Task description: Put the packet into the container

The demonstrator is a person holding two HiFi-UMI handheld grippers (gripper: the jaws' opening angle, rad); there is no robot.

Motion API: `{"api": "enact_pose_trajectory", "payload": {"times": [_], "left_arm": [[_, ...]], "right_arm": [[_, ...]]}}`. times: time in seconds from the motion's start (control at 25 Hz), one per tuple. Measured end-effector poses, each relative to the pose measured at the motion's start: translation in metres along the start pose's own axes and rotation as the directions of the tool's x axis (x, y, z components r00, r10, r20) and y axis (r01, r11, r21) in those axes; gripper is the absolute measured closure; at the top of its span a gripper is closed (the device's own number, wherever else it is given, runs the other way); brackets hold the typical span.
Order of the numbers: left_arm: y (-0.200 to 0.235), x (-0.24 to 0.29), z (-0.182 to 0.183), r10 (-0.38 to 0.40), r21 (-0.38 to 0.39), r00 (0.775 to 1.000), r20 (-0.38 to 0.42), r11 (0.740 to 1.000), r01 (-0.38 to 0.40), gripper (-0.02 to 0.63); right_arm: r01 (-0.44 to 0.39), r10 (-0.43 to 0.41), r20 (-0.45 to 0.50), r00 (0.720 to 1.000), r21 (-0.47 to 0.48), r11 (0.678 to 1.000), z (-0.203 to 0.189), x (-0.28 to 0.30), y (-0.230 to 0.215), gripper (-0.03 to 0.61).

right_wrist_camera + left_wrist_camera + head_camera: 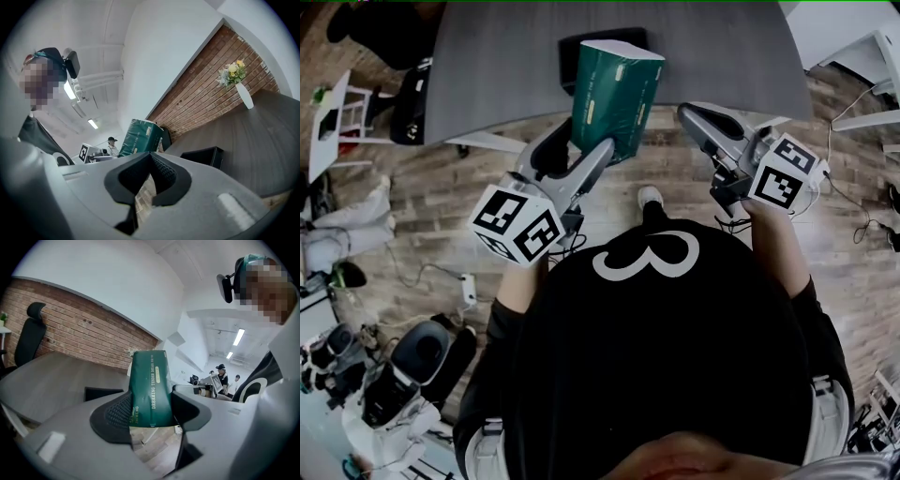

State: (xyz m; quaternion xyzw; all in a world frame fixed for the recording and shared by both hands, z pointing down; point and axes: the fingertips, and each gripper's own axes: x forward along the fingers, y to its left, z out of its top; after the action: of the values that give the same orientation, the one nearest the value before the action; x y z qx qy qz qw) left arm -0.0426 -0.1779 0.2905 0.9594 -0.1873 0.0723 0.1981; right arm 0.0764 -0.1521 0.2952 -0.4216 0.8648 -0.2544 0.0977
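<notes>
With the left gripper point(151, 414), clamps the green packet point(614, 94) by its lower end, upright and in the air, near the edge of the grey table point(487, 66); with the right gripper point(149, 161), carries nothing, with pads closed tip to tip. Has yet to reach the black container point(202, 157) on the table beyond the packet. Risks, probably, a tilt or slip of the tall, soft packet from so low a pinch; risks catching its bottom edge on the container's rim through too low an approach; risks a miss onto the tabletop through too early a release
</notes>
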Motion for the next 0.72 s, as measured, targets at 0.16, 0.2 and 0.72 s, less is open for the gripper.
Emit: {"api": "enact_pose_trajectory", "payload": {"times": [0.16, 0.2, 0.72], "left_arm": [[0.052, 0.045, 0.01, 0.03, 0.067, 0.999, -0.025, 0.997, -0.029, 0.331], [0.062, 0.053, 0.015, 0.032, 0.072, 0.999, -0.028, 0.997, -0.03, 0.331], [0.094, 0.087, 0.033, 0.027, 0.196, 0.997, -0.071, 0.981, -0.013, 0.331]], "right_arm": [[-0.011, 0.011, -0.005, 1.0, 0.011, 1.0, 0.013, 0.033, -0.057, 0.577], [-0.013, 0.013, -0.006, 1.0, 0.014, 1.0, 0.017, 0.04, -0.066, 0.577], [0.026, -0.026, -0.006, 1.0, 0.011, 1.0, 0.022, 0.04, -0.102, 0.577]]}}
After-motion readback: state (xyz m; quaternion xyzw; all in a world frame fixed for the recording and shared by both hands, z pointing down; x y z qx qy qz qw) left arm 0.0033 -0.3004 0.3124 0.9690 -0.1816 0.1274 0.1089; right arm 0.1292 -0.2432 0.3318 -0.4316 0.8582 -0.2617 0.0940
